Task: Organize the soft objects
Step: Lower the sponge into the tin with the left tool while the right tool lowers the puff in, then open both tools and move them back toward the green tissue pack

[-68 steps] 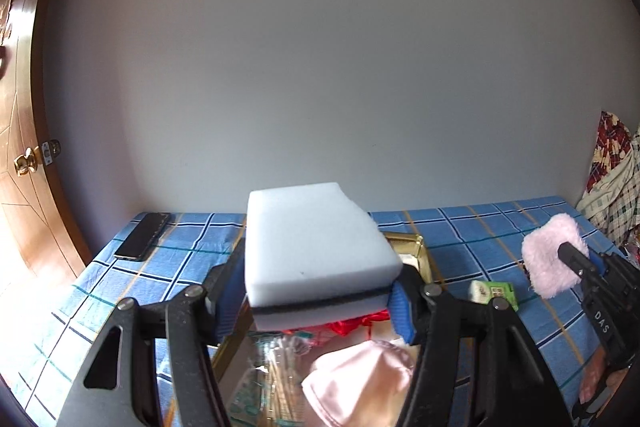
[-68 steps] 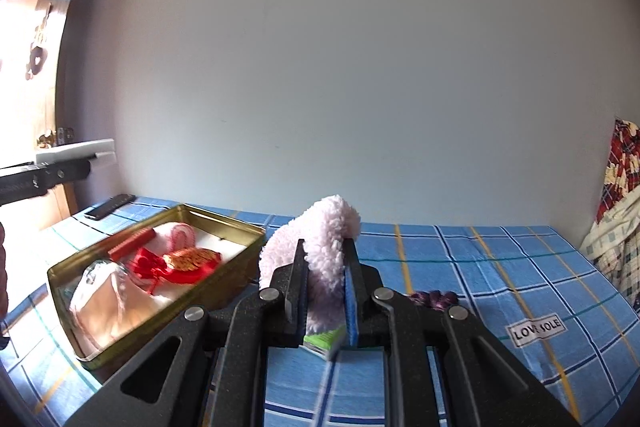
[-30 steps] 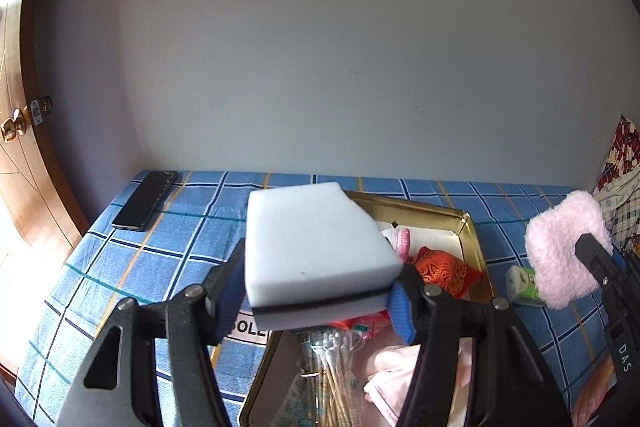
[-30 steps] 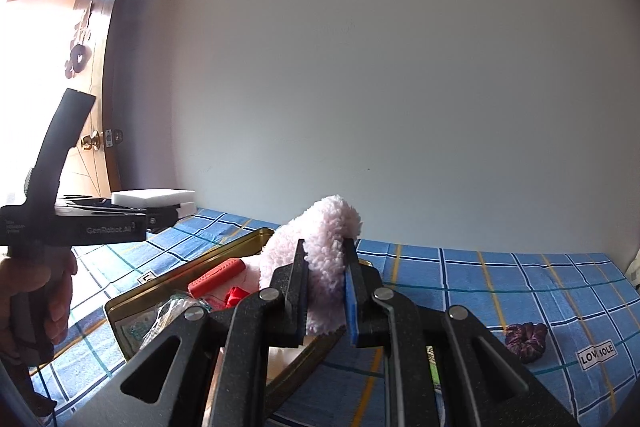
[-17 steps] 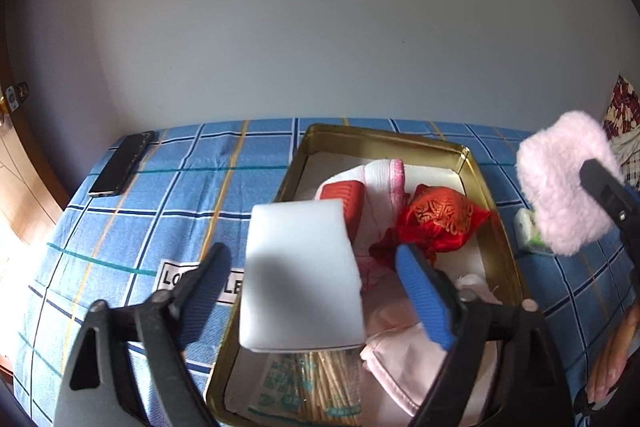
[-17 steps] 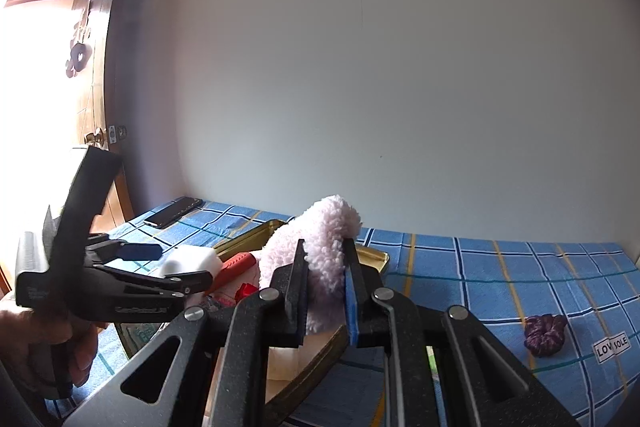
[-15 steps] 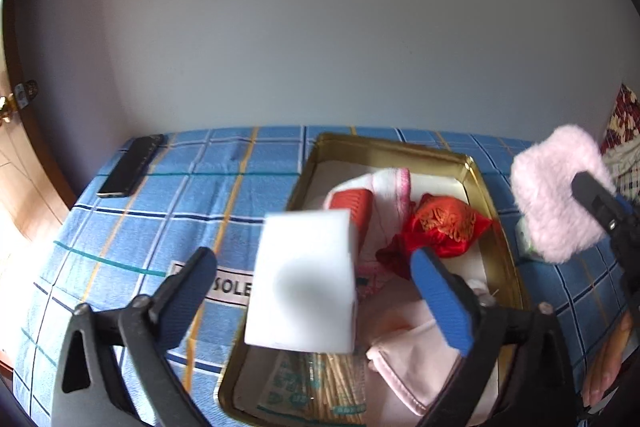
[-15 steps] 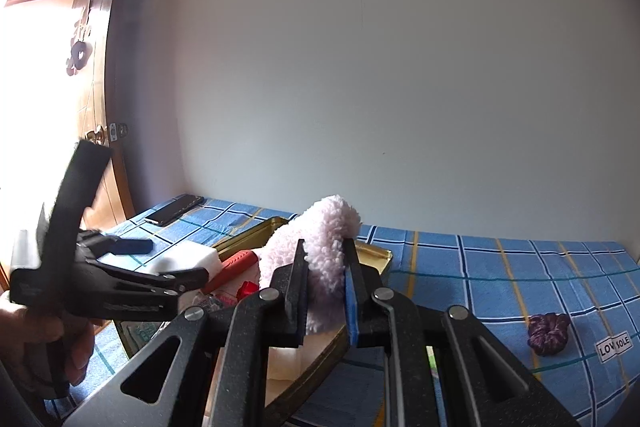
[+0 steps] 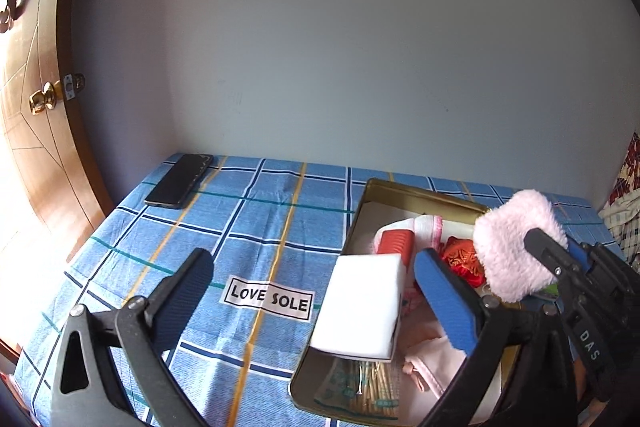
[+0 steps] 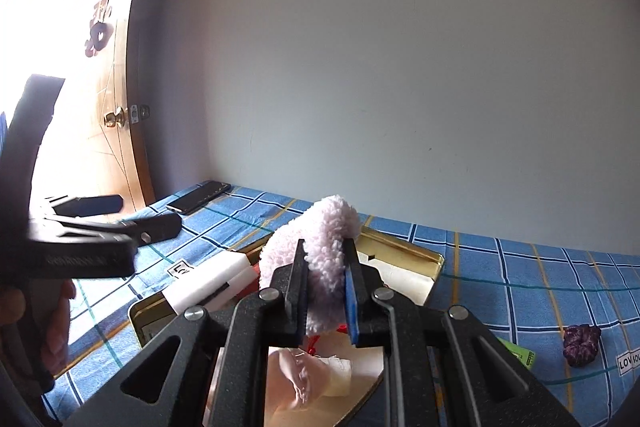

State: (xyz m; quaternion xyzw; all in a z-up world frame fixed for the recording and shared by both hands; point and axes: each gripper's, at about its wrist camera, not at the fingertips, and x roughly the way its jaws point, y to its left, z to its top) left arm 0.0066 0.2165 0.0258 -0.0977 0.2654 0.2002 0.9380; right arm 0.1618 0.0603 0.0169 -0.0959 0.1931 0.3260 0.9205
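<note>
My left gripper [image 9: 316, 283] stands wide open, and the pads touch nothing. A white sponge [image 9: 364, 307] lies tilted at the left side of the gold tin [image 9: 360, 203], just below and inside my right finger. The tin also holds red items, pink cloth and a pack of cotton swabs. My right gripper [image 10: 324, 303] is shut on a pink fluffy puff [image 10: 324, 255] above the tin [image 10: 400, 251]. The sponge [image 10: 212, 283] and the left gripper [image 10: 132, 217] show at the left of the right wrist view. In the left wrist view the puff [image 9: 516, 243] hangs over the tin's right side.
A blue checked cloth [image 9: 260, 227] covers the surface. A black phone [image 9: 178, 181] lies at its far left corner by the wooden door [image 9: 32, 107]. A purple scrunchie [image 10: 582, 343] and a green packet [image 10: 518, 353] lie right of the tin. A grey wall stands behind.
My left gripper opened and let go of the sponge, which dropped onto the tin's left side; the gripper then shifted left. The right gripper carried the puff over the tin.
</note>
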